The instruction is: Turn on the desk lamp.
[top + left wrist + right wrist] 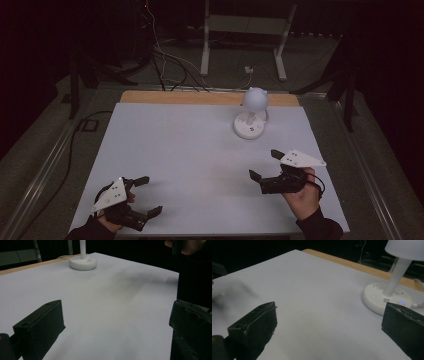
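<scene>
- Left gripper (148, 196) near the front-left corner, jaws spread, nothing in them.
- Right gripper (266, 165) front-right, jaws spread too, empty.
- Lamp (251, 112) stands upright at the back right of the table (175, 145), well apart from both grippers; nearer the right one.
- Looks like the start: nothing touched yet. Next move likely calls for the right gripper to reach forward to the lamp base.
- White sheet over wood; dark room, cables (165, 60) on the floor behind.
</scene>
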`<state>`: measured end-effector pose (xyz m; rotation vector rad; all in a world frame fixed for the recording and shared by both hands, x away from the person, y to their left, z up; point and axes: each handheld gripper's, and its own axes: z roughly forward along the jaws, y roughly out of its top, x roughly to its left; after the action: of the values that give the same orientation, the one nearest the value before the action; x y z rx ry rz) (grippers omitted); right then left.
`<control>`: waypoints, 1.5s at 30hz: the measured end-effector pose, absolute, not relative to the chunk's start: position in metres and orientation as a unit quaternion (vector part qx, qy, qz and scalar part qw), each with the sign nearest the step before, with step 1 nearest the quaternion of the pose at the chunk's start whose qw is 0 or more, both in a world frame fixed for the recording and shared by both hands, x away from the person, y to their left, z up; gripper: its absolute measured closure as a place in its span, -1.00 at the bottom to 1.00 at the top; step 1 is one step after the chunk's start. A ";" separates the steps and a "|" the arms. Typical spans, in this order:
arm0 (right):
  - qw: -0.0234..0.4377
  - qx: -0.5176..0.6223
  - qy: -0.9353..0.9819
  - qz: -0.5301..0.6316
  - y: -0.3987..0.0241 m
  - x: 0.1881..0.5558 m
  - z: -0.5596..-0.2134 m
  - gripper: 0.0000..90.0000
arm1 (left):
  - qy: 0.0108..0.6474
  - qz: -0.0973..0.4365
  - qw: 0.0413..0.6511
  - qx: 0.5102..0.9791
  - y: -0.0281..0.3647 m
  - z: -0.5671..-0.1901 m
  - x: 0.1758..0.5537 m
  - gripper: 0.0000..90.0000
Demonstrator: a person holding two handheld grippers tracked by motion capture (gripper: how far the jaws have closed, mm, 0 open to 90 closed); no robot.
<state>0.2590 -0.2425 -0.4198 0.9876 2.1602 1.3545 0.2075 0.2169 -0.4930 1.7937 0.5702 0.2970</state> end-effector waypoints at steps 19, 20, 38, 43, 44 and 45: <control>0.190 0.349 0.778 0.487 -0.228 0.288 -0.419 -1.00 | 0.243 0.126 0.580 0.767 0.217 -0.493 0.208 -0.99; 0.190 0.348 0.778 0.487 -0.227 0.290 -0.420 -1.00 | 0.243 0.126 0.580 0.767 0.217 -0.493 0.208 -0.99; 0.188 0.360 0.772 0.489 -0.220 0.318 -0.425 -1.00 | 0.242 0.122 0.581 0.767 0.217 -0.493 0.207 -0.99; 0.195 0.361 0.771 0.487 -0.219 0.325 -0.426 -1.00 | 0.242 0.122 0.581 0.767 0.217 -0.493 0.208 -0.99; 0.197 0.362 0.771 0.486 -0.219 0.329 -0.426 -1.00 | 0.243 0.122 0.581 0.767 0.217 -0.493 0.208 -0.99; 0.199 0.362 0.770 0.486 -0.219 0.330 -0.426 -1.00 | 0.243 0.122 0.582 0.767 0.217 -0.493 0.208 -0.99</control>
<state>0.3303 -0.2191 -0.4255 1.0139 2.1538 1.3592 0.2079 0.2174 -0.4934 1.7911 0.5665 0.2838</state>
